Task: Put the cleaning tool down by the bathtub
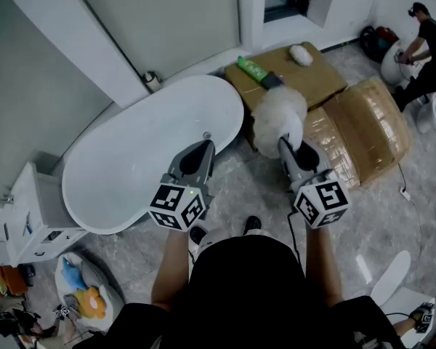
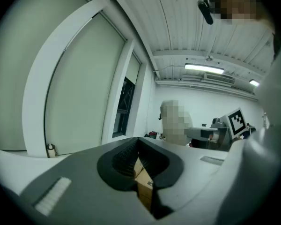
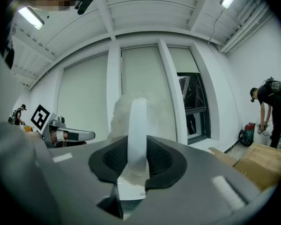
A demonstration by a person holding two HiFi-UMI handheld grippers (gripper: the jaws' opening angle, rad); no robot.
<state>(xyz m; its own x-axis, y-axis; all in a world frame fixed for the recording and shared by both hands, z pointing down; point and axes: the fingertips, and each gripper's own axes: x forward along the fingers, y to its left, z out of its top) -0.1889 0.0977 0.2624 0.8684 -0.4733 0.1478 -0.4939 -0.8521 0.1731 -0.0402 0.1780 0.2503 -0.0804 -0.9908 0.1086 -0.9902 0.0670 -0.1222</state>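
The task is not yet done: the fluffy white duster (image 1: pixel 277 109) is in the air, not on the floor. In the head view it sits just right of centre in the upper half of the frame, its woolly head up over the near corner of a flat cardboard box (image 1: pixel 291 75). The right gripper (image 1: pixel 286 145) pinches the duster's white handle, and the right gripper view shows that handle standing upright between the two dark pads, with the fluff behind it.

The left gripper (image 1: pixel 205 146) is at centre frame, its jaws pressed together into a point and carrying nothing. In its own view only a sliver of brown cardboard shows through the gap below the meeting pads. Its tip lies over the right-hand end of the white bathtub (image 1: pixel 131 151), which runs from the lower left of the frame toward the upper centre.

A strip of marbled floor (image 1: pixel 240 184) lies open between the tub's right end and the boxes, just below the duster in the frame. By my reading that is the likely spot. What remains is the whole putting-down: lower the duster to the floor beside the tub, spread the right jaws, and draw the gripper clear.
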